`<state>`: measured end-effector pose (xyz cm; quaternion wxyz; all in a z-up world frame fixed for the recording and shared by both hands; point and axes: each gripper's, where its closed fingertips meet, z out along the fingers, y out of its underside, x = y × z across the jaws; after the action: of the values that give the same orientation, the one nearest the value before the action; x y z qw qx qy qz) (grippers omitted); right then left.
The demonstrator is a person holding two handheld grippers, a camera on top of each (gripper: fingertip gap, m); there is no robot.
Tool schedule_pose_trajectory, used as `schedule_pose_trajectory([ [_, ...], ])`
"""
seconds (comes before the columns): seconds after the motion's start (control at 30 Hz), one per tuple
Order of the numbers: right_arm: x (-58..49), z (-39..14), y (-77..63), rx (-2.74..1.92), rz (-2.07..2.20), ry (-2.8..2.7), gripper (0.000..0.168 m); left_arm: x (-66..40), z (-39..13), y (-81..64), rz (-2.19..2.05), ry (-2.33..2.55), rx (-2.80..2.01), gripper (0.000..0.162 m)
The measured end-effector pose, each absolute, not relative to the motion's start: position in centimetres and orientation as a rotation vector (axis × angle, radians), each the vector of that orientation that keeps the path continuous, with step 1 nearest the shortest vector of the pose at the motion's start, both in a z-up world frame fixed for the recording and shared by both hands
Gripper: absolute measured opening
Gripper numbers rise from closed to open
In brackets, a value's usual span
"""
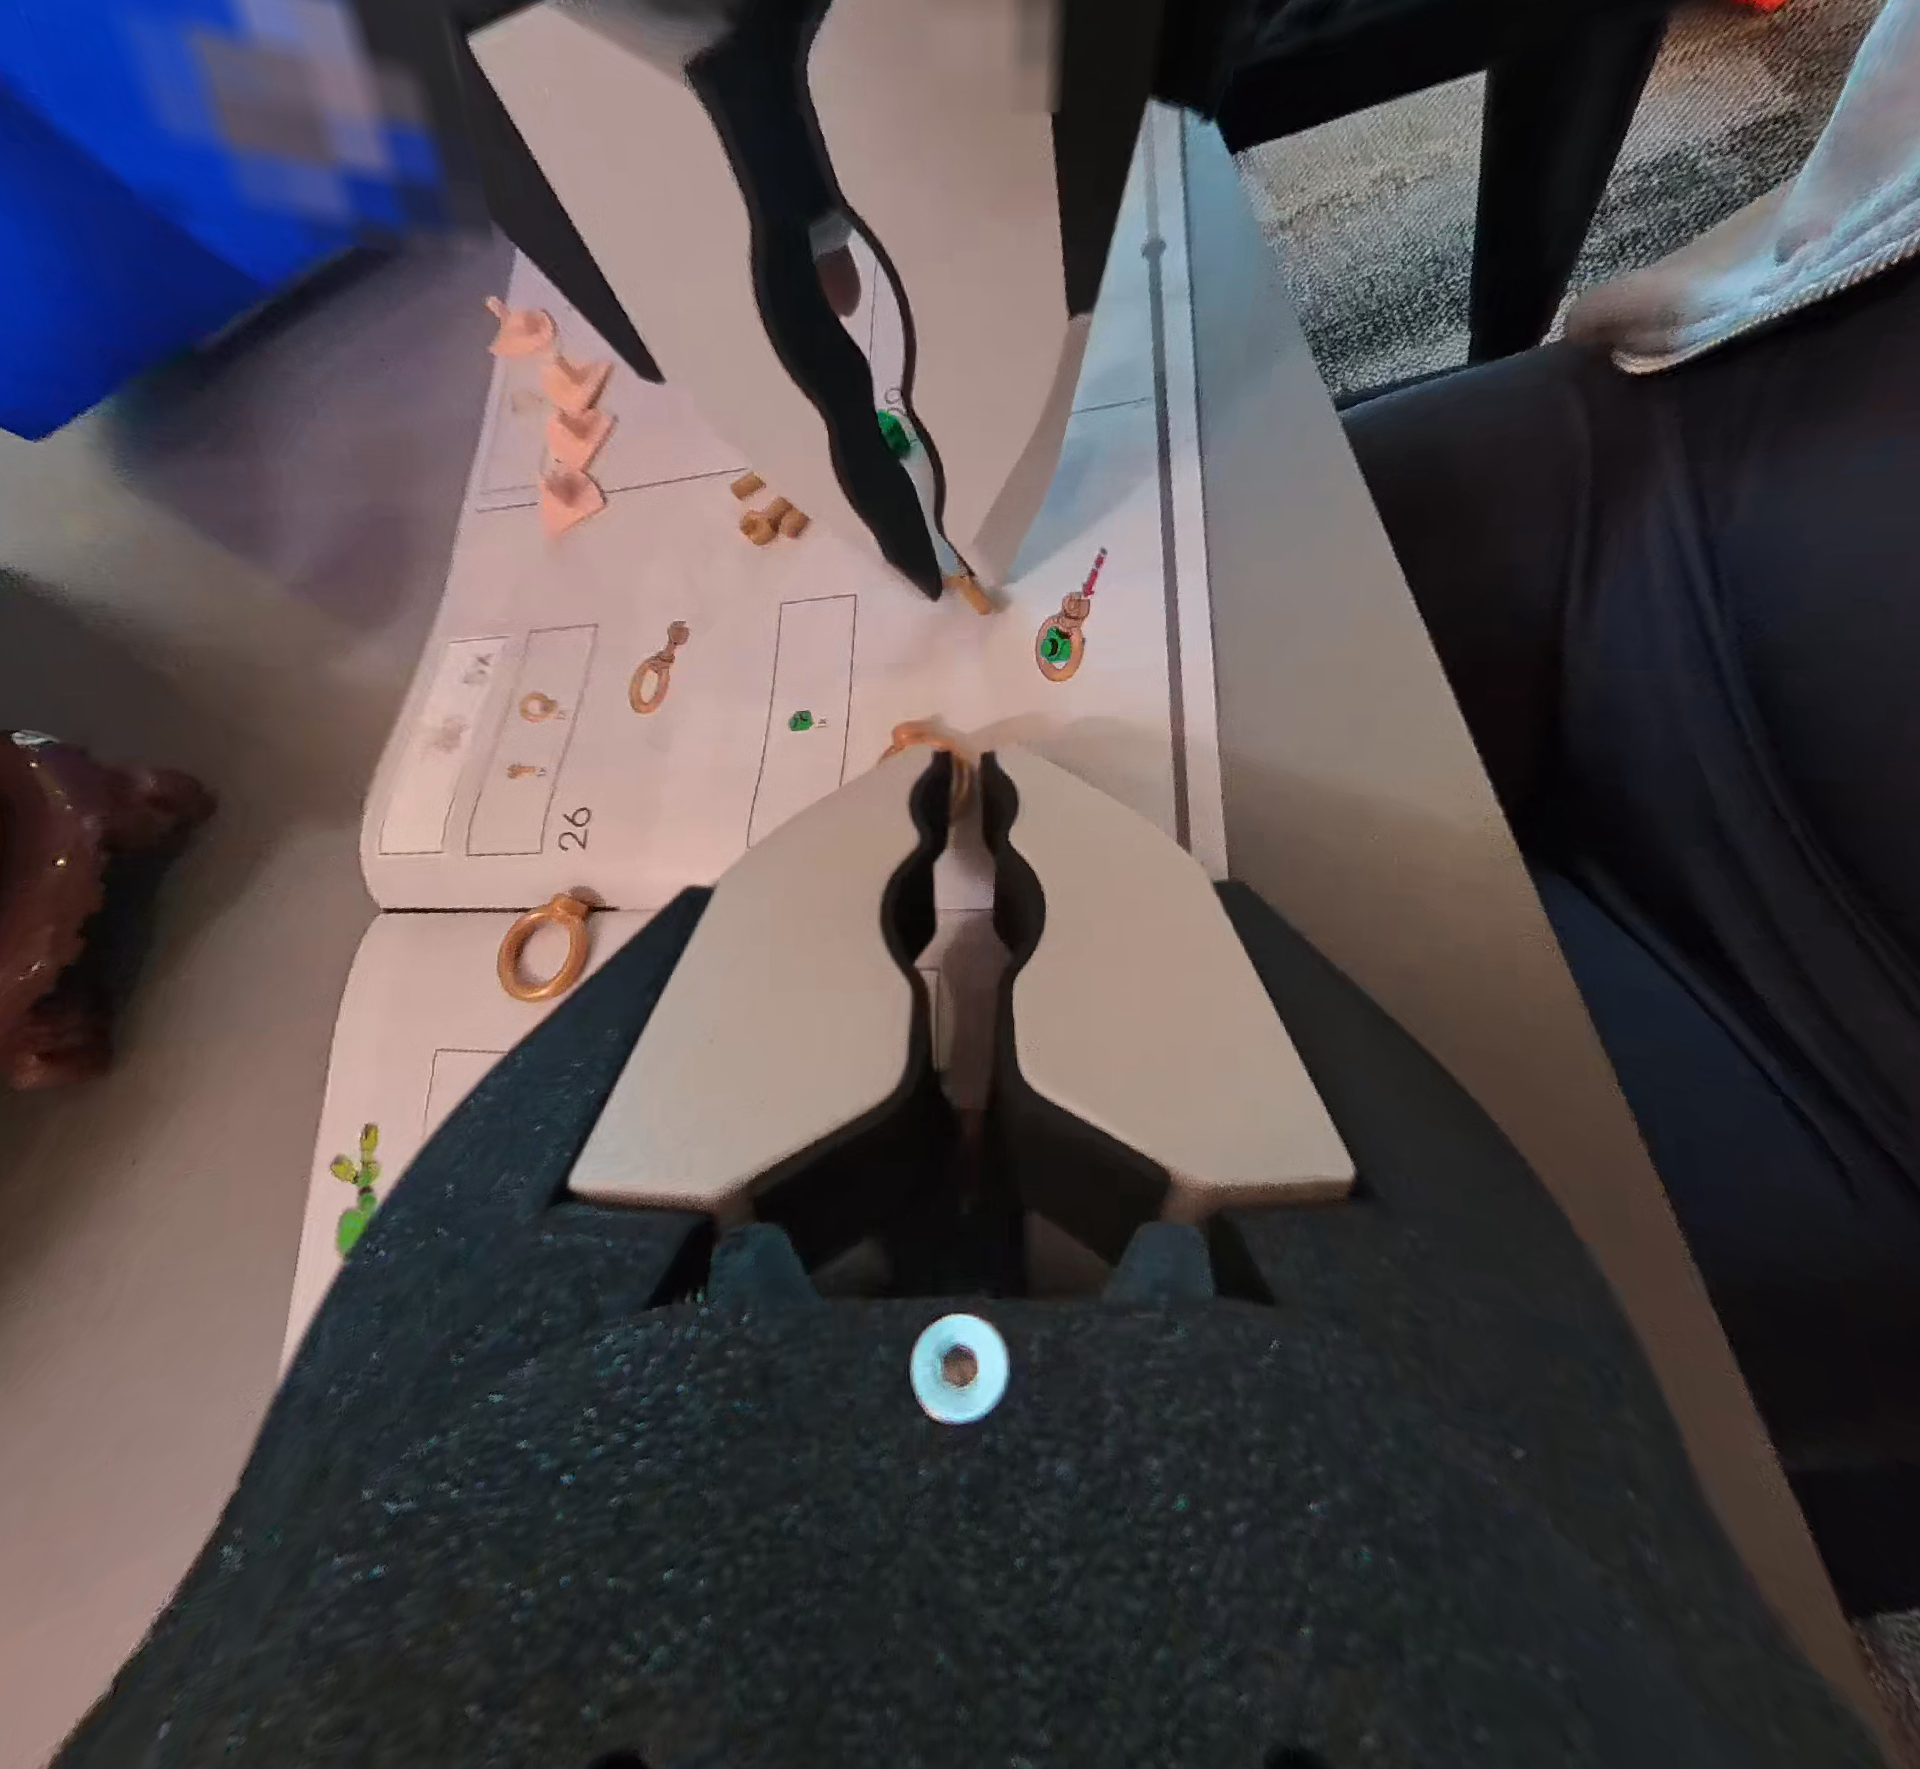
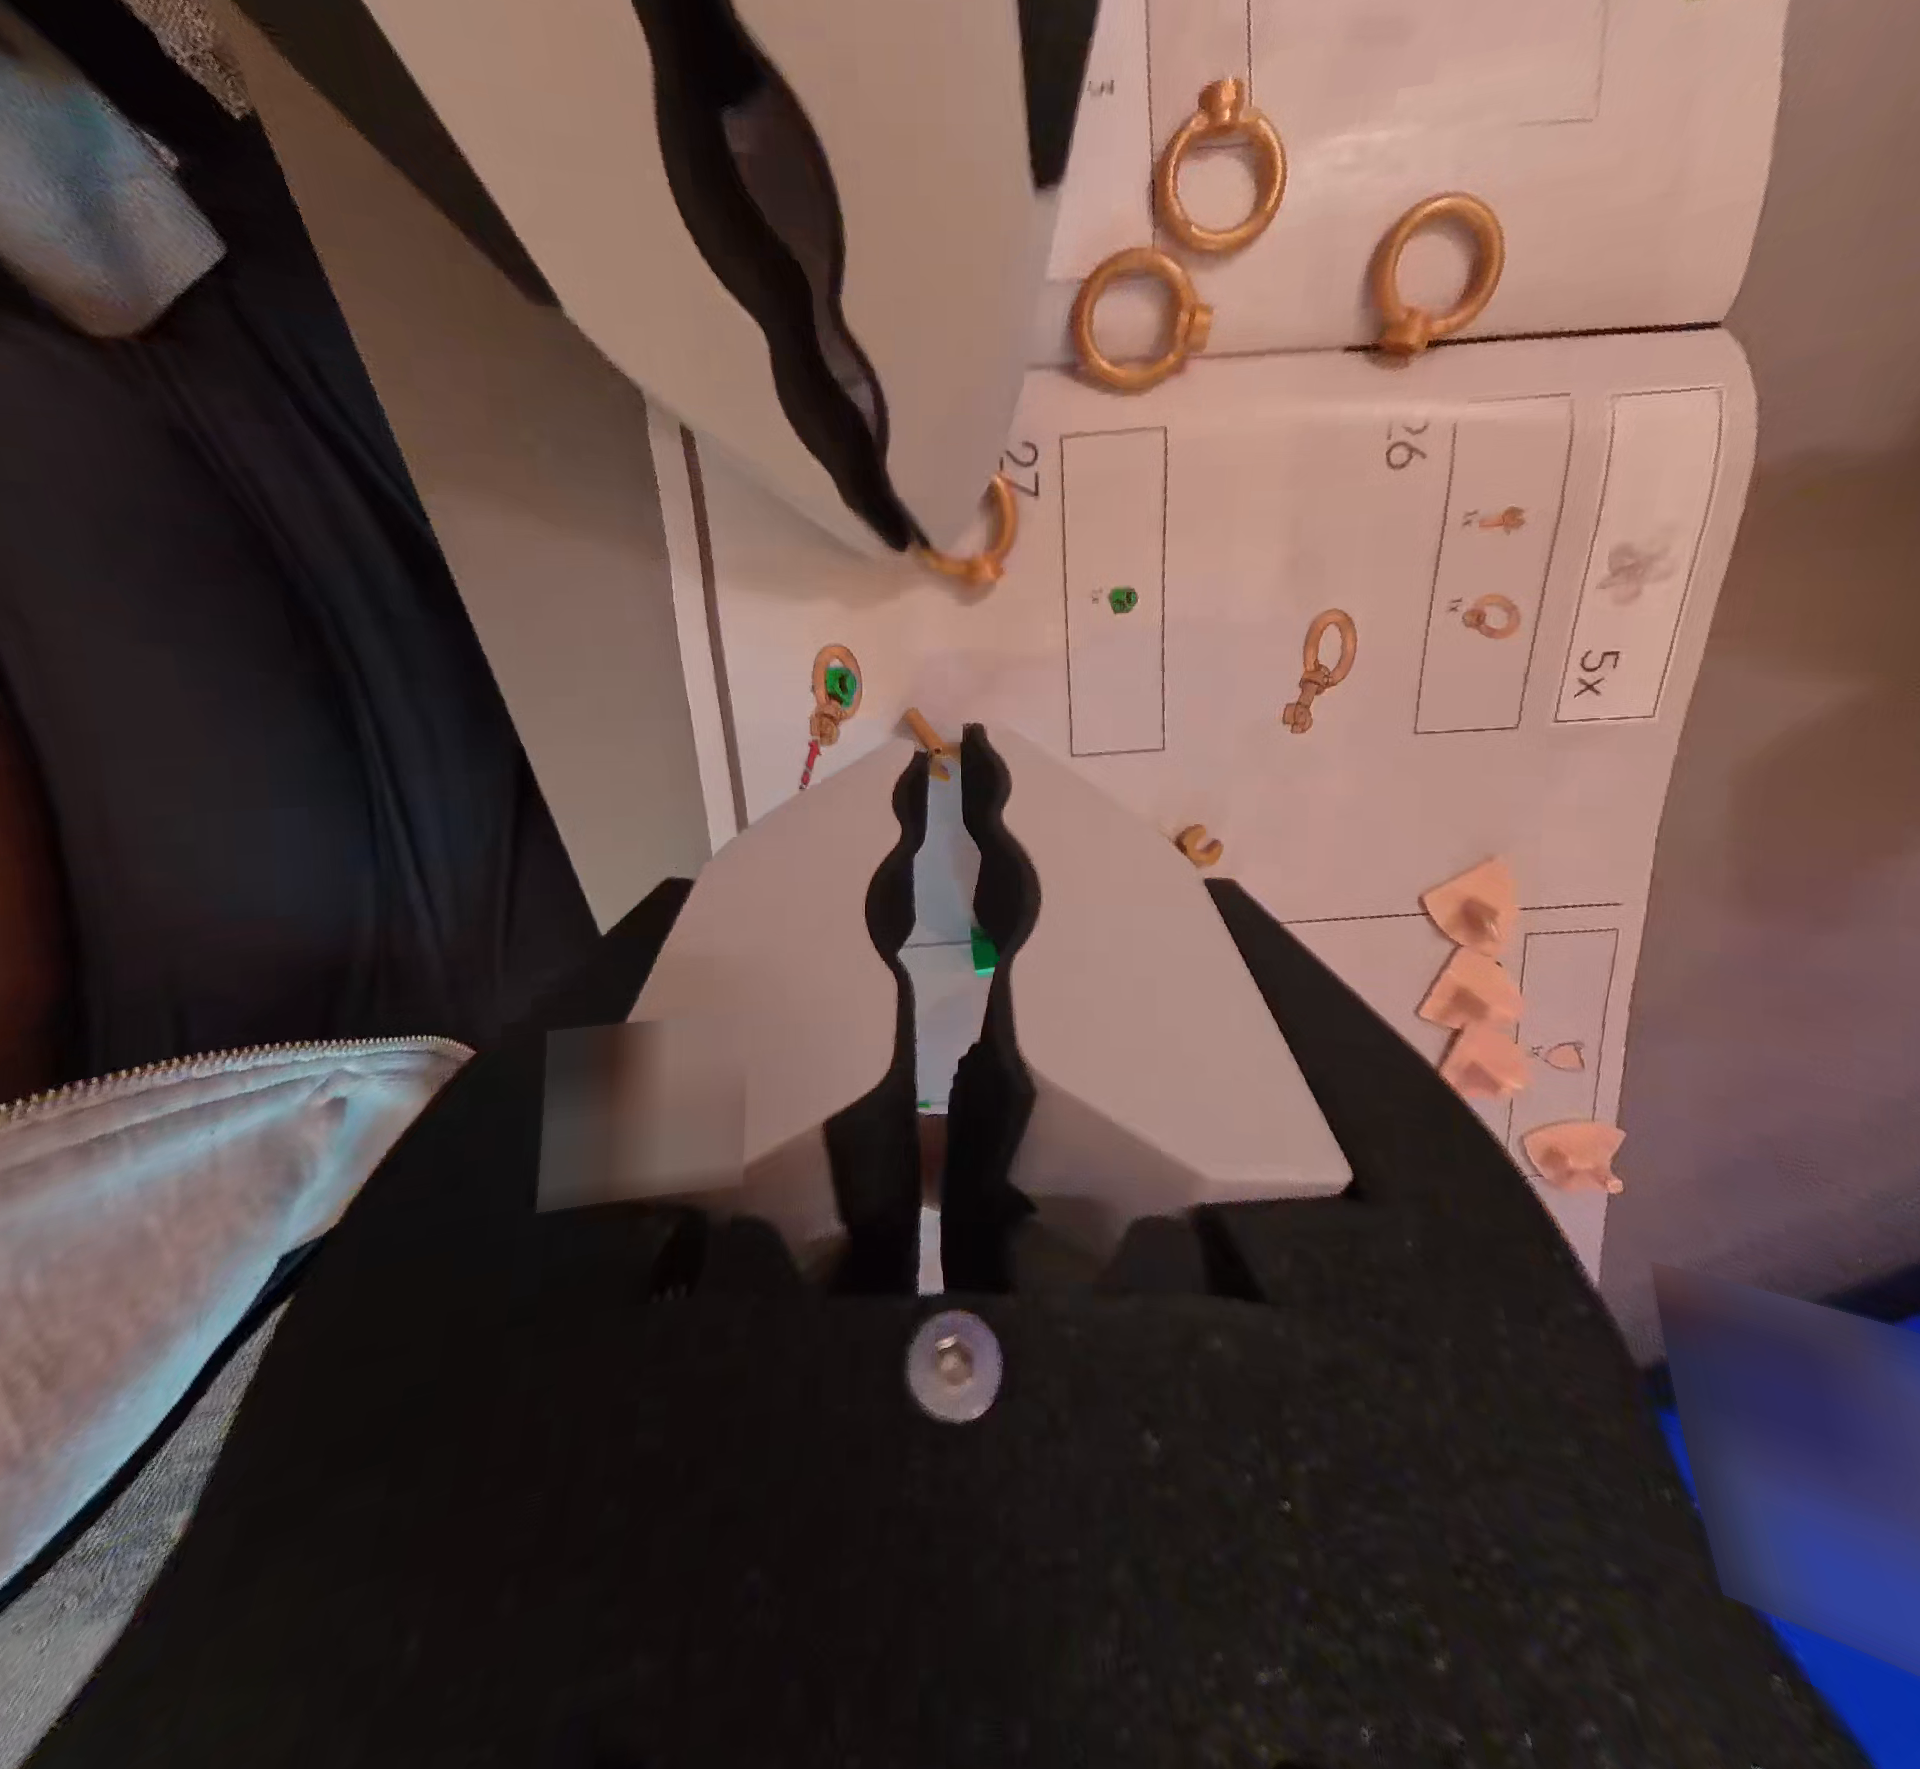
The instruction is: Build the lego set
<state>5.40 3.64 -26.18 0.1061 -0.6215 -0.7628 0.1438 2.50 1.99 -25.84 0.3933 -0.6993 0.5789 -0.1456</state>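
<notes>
Two grippers meet tip to tip over an open booklet (image 2: 1299,514) on a pale table (image 1: 156,1200). The left gripper (image 1: 961,763) has its jaws pinched on a gold ring (image 1: 914,740), which sticks out at the tips; in the right wrist view this ring (image 2: 987,545) hangs from the tips of the left gripper (image 2: 914,540) just above the page. The right gripper (image 2: 945,745) is clamped on a small gold pin (image 2: 928,737), whose end pokes out past the fingertips; the left wrist view shows the right gripper (image 1: 951,581) with the pin (image 1: 977,595) at its tip. Ring and pin lie near each other, not touching.

Three more gold rings (image 2: 1221,166) lie loose on the booklet near its fold. A green stud (image 2: 982,950) shows between the right gripper's fingers, farther back; whether it is held or lies on the page I cannot tell. Pink petal pieces (image 2: 1475,981) sit in a row on the page's far side, a small gold clip (image 2: 1200,844) beside them. A dark brown piece (image 1: 62,898) rests on the table to the left.
</notes>
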Motion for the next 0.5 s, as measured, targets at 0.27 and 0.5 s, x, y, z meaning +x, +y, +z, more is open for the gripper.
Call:
schedule_pose_trajectory([
  [0.27,4.6,-26.0,4.3,-1.836,0.426,-2.185,0.006,2.0,-24.2,2.5,-0.394,1.381,-1.751,0.009],
  [0.5,3.7,-25.7,5.4,-1.808,0.413,-2.154,0.006,1.1,-25.2,3.5,-0.305,1.326,-1.856,0.016],
])
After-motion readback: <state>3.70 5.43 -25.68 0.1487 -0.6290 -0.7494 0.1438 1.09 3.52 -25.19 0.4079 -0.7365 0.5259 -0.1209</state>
